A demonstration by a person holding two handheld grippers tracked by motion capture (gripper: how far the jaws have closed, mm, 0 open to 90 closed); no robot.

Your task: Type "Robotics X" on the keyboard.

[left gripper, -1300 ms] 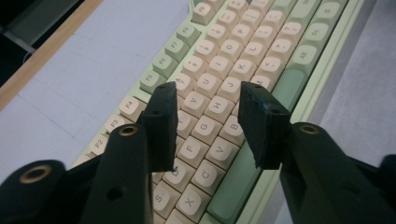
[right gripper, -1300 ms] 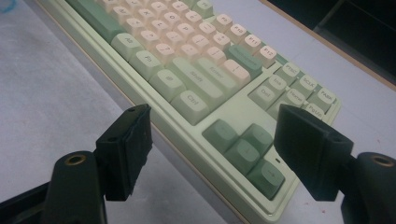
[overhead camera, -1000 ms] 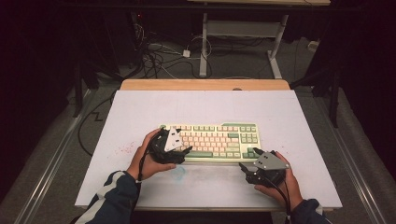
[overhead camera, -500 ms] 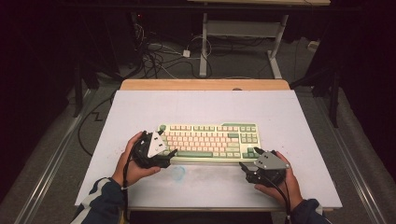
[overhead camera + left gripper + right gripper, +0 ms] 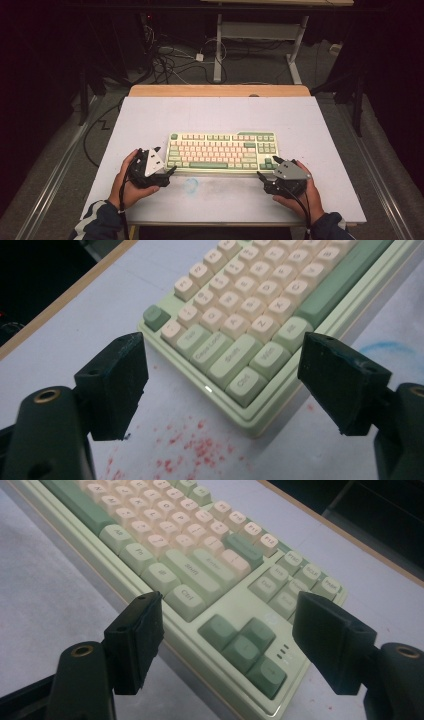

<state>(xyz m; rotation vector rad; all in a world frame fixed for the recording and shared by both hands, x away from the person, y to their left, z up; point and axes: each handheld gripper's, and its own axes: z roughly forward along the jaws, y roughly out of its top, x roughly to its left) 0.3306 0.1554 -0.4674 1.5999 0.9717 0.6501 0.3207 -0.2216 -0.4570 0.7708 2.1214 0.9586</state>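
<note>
Partly cropped keyboard (image 5: 260,315); blurred keycaps

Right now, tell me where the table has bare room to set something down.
The white table is bare between the keyboard and the wooden far edge, and on both flanks. The near strip is crowded: left claw and right claw sit at the keyboard's near corners.

The left gripper (image 5: 165,162) has been drawn back off the keyboard's (image 5: 222,151) left end, and its jaws have just been opened wider, with nothing gripped.
</note>
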